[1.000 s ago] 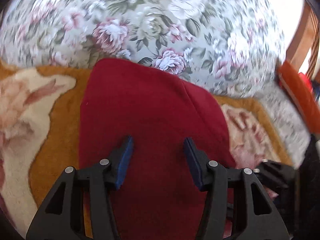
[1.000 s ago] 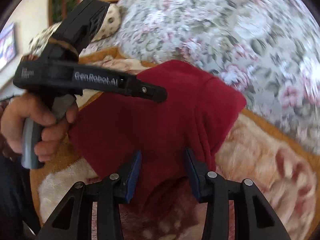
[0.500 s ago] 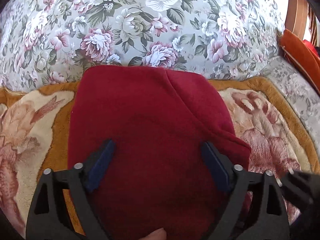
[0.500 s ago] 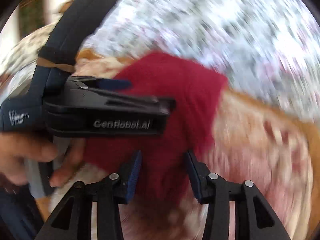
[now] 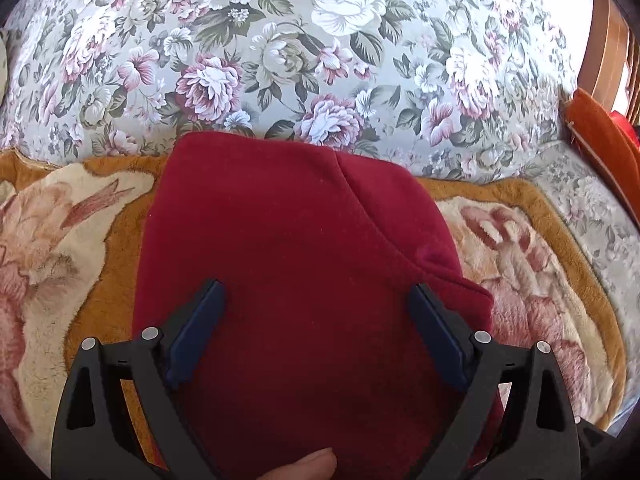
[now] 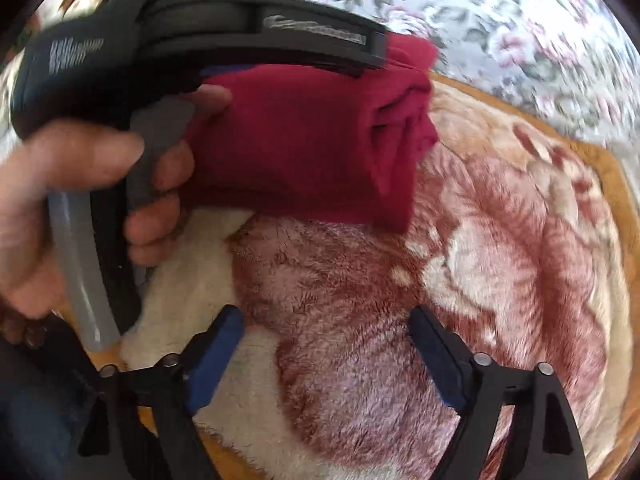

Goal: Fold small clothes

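A dark red folded garment (image 5: 296, 264) lies on a plush flowered blanket (image 5: 532, 280). In the right wrist view the garment (image 6: 296, 148) shows several stacked layers at its right end. My left gripper (image 5: 316, 300) is open, its blue pads (image 5: 196, 328) spread wide just over the garment; a fingertip shows at the bottom edge. In the right wrist view the left gripper's black body (image 6: 192, 40) and the hand holding it sit on top of the garment. My right gripper (image 6: 324, 336) is open and empty, over the blanket, short of the garment.
A grey floral sheet (image 5: 320, 48) covers the surface behind the blanket. An orange-red cushion (image 5: 600, 140) and a wooden chair frame (image 5: 608, 32) stand at the far right. The blanket's ochre border (image 6: 600, 156) runs along the right.
My left gripper opened from a narrow gap to wide and settled over the garment. My right gripper opened, let go of the red cloth and pulled back onto the blanket.
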